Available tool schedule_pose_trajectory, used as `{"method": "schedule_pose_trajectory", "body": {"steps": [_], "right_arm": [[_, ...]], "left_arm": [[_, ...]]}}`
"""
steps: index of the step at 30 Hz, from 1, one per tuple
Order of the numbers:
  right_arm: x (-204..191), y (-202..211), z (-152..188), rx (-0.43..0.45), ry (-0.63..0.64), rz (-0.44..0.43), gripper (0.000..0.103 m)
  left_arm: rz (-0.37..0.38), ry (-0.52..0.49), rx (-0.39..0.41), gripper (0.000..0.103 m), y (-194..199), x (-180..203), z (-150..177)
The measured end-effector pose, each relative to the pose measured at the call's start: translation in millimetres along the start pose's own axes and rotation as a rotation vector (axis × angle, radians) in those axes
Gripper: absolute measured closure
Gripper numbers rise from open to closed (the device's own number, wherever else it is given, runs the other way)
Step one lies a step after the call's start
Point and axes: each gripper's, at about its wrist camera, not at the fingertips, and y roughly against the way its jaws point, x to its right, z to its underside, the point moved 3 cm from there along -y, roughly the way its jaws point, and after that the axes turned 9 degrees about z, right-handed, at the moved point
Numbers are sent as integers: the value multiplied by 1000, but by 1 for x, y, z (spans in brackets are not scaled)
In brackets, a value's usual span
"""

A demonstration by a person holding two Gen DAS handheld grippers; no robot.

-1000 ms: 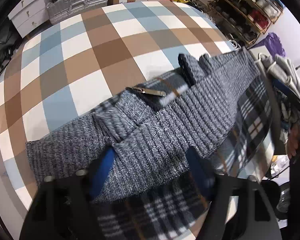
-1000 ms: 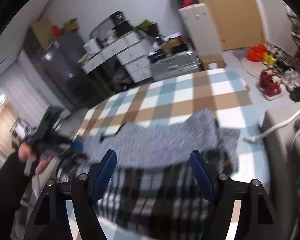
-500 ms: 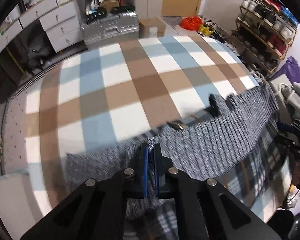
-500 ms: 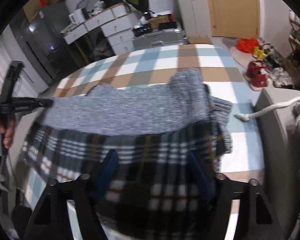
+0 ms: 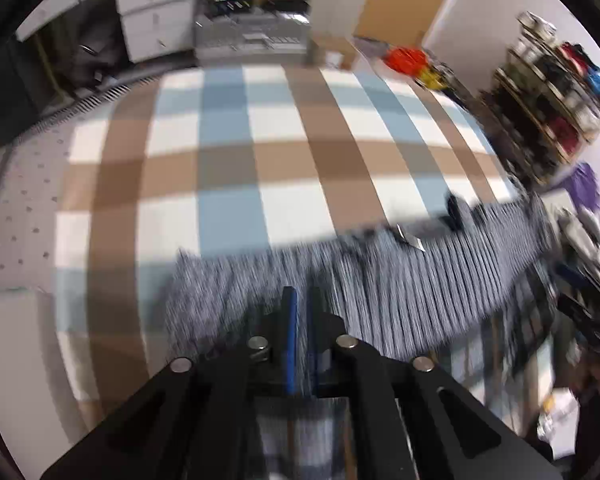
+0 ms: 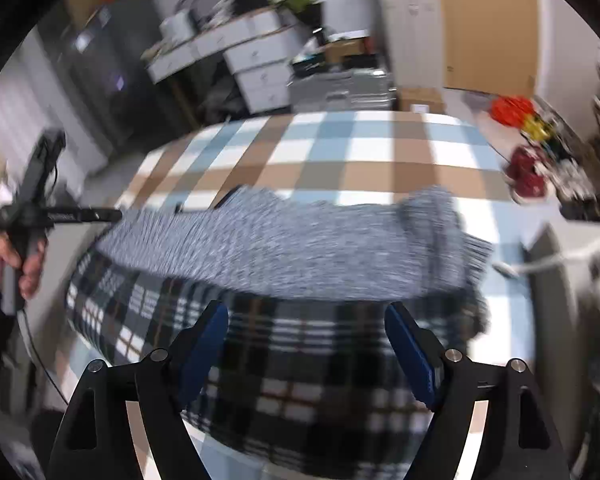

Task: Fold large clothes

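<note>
Sweater (image 6: 284, 248), grey knit over a plaid garment (image 6: 300, 360), lies across the near edge of the checked bed (image 5: 284, 152). Since a second ago the left hand-held gripper (image 5: 302, 320) has pinched its left end; the right hand-held gripper (image 6: 306, 344), just widening, hovers empty. Beyond, bare bed.

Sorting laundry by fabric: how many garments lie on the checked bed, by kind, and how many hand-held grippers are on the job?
Grey ribbed knit sweater: 1
Dark plaid garment: 1
Hand-held grippers: 2, the left hand-held gripper pinching the sweater and the right hand-held gripper open above the plaid
Total: 4
</note>
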Motion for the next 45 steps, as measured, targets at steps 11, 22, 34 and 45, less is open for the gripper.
{"method": "schedule_pose_trajectory", "body": {"steps": [11,22,34,45], "right_arm": [[18,-77,4,-213,168,228,22],[48,-12,23,-86,8,57,16],[98,-30,75,-188,-380,-168,3],[97,-24,89,-133,-408,-187,77]], "left_arm": [[-118,-56,66,75,-24,-15,28],[-86,72,136,37,35,-27,67],[81,199,51,36,8,-44,111],[119,257,49,51,-14,-47,114]]}}
